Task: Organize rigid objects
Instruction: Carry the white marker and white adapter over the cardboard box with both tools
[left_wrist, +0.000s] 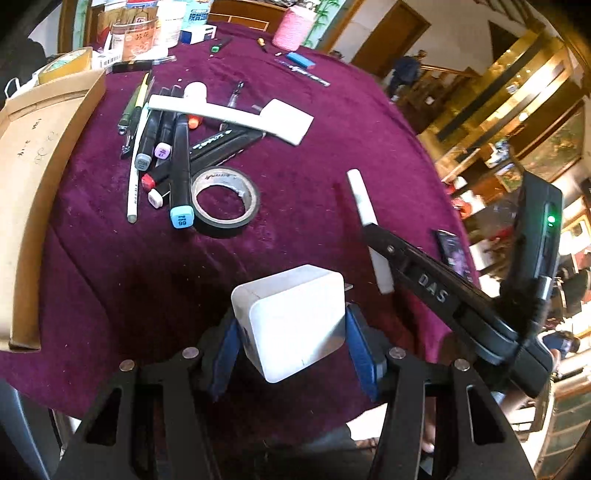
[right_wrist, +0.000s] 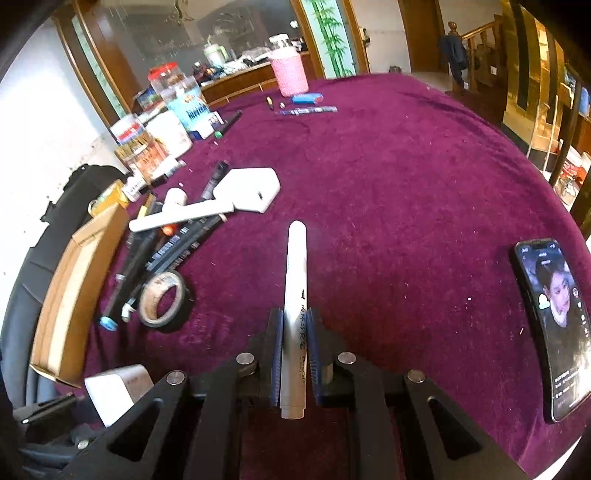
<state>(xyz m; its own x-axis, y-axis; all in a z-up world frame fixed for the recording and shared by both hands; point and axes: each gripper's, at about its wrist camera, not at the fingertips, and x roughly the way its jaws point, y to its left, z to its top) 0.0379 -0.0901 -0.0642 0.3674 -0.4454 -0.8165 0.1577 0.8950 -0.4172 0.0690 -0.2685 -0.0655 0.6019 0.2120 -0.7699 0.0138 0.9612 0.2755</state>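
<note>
While gripping a white block (left_wrist: 291, 321) between blue pads (left_wrist: 360, 354), left gripper (left_wrist: 291, 347) hovers over near edge of bench (left_wrist: 314, 177) (purple cloth); jaws clenched on the block, pads touching both its sides. Right gripper (right_wrist: 295, 354) clamped on a white marker (right_wrist: 293, 314), held mid-barrel, tip pointing away across the bench, tail sticking back past the pads. Same marker seen from left camera (left_wrist: 364, 206), with right gripper's black body coming in from the right.

Clutter pile on far-left side of bench: black markers (left_wrist: 181, 162) with coloured caps lying side by side, tape roll (left_wrist: 223, 201) flat just beside them and touching the blue-capped one, long white bar (left_wrist: 221, 116) laid across the tops of the markers, white flat case (right_wrist: 251, 188) at the bar's end. Cardboard tray (left_wrist: 26, 192) along left bench edge, just beside the pile.

Phone (right_wrist: 554, 325) face up, screen lit, near right bench edge, well apart from the pile. Pink holder (right_wrist: 289, 75) and blue lighter (right_wrist: 306, 98) at far side. Jars and boxes (right_wrist: 162, 122) stacked at far-left corner.
</note>
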